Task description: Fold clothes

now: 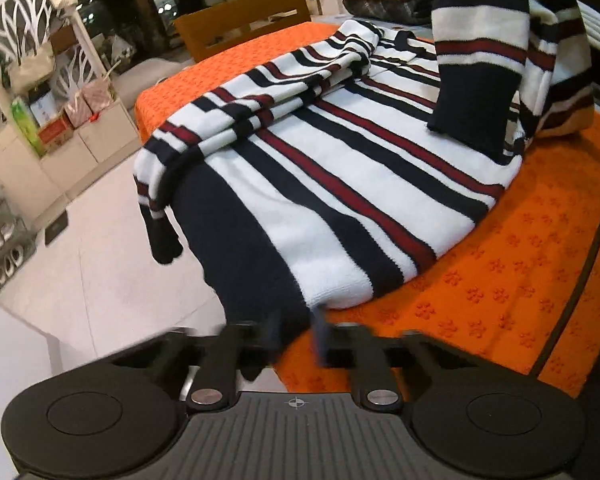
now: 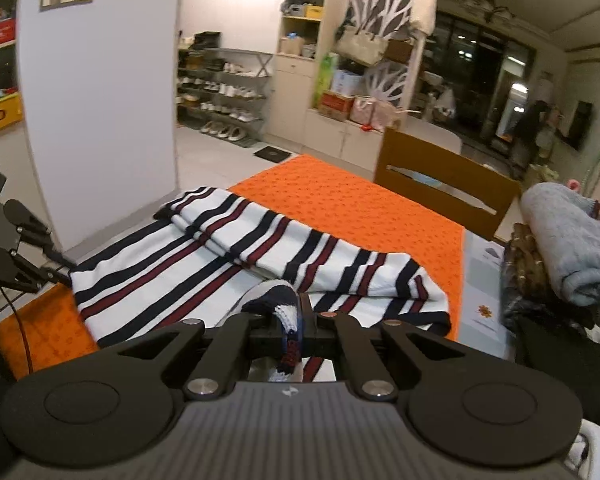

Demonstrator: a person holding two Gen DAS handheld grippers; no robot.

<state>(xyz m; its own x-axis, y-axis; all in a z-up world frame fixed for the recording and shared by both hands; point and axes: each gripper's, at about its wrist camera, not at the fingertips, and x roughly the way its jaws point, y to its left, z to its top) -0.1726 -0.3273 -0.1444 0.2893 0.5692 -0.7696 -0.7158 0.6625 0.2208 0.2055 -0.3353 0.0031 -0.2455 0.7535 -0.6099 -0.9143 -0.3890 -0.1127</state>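
1. Left gripper (image 1: 298, 334): jaws pinched on the dark hem of the navy, white and maroon striped knit sweater (image 1: 340, 184), which lies ahead on the orange patterned tablecloth (image 1: 520, 280).
2. Right gripper (image 2: 300, 332): clamped on a lifted striped sleeve (image 1: 480, 52), likely to fold it inward.

Left gripper (image 1: 296, 336), angled downward, has its jaws closed. Right gripper (image 2: 296, 320), jaws pinched shut on striped fabric, sees the left one at nine o'clock.
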